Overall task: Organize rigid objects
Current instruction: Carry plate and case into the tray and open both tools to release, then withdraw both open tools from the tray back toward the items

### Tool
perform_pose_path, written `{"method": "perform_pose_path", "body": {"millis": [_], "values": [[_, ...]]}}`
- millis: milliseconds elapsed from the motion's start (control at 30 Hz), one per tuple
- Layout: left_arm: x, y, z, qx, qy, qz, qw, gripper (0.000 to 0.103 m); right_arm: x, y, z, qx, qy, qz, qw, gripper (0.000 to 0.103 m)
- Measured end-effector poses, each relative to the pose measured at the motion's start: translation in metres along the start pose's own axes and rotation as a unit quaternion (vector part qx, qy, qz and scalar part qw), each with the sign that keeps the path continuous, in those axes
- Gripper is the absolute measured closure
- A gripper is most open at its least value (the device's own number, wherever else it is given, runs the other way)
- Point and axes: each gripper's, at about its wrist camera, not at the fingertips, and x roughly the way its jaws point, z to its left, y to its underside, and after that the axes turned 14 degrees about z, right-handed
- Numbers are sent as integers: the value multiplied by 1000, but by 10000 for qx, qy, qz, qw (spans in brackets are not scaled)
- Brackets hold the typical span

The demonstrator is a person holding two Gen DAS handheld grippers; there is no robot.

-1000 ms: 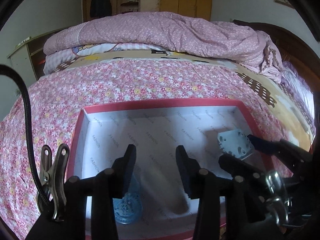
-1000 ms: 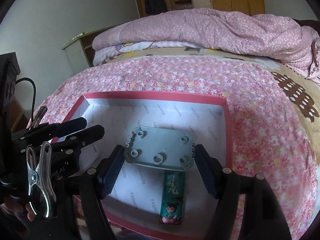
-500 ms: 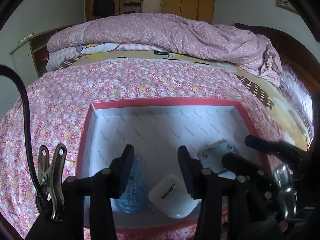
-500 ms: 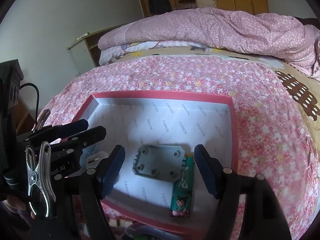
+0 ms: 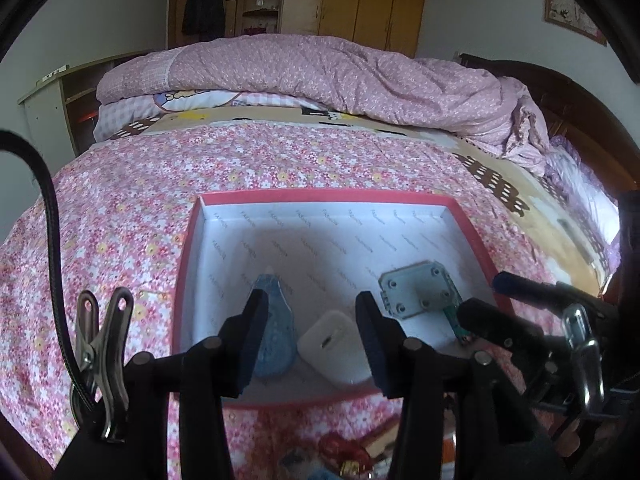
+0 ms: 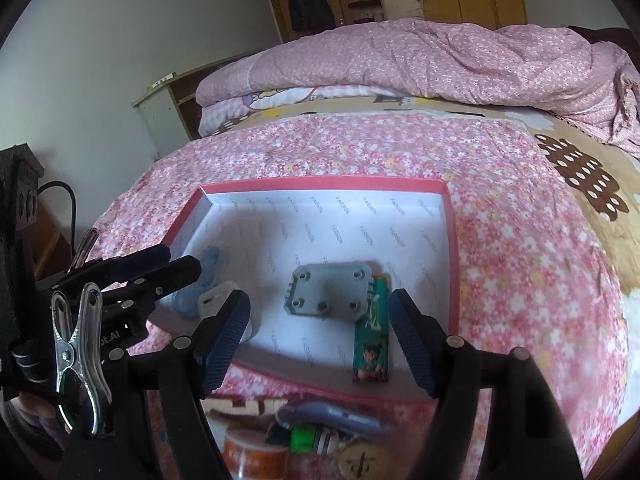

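A red box (image 5: 188,236) with white lining lies on the flowered bedspread; it also shows in the right wrist view (image 6: 450,240). Inside lie a grey metal plate (image 6: 328,292) (image 5: 418,294), a green cartoon-printed bar (image 6: 372,340), a white case (image 5: 334,346) (image 6: 216,298) and a blue plastic piece (image 5: 274,328) (image 6: 196,284). My left gripper (image 5: 310,334) is open and empty over the box's near edge. My right gripper (image 6: 320,336) is open and empty, above and apart from the plate.
Loose items lie in front of the box: an orange tape roll (image 6: 256,454), a green-capped item (image 6: 310,438), a grey-blue object (image 6: 336,416) and a wooden disc (image 6: 362,460). A folded pink quilt (image 5: 320,76) lies at the far end of the bed.
My right gripper let go of the grey plate, which now lies in the box by the green bar. Both grippers drew back from the box.
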Motion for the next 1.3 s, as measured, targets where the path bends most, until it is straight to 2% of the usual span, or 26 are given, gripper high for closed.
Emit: {"method": "perform_pose_path", "body": {"millis": [433, 1033, 1300], "values": [[-19, 42, 11, -10, 99, 102, 9999, 55, -15, 41, -4, 453, -146, 104, 9988, 30], [-18, 90, 8, 32, 455, 520, 9976, 55, -26, 87, 8, 290, -118, 281, 9991, 30], [-11, 103, -3, 185, 392, 635, 9970, 55, -24, 101, 19, 146, -260, 365, 9989, 30]]}}
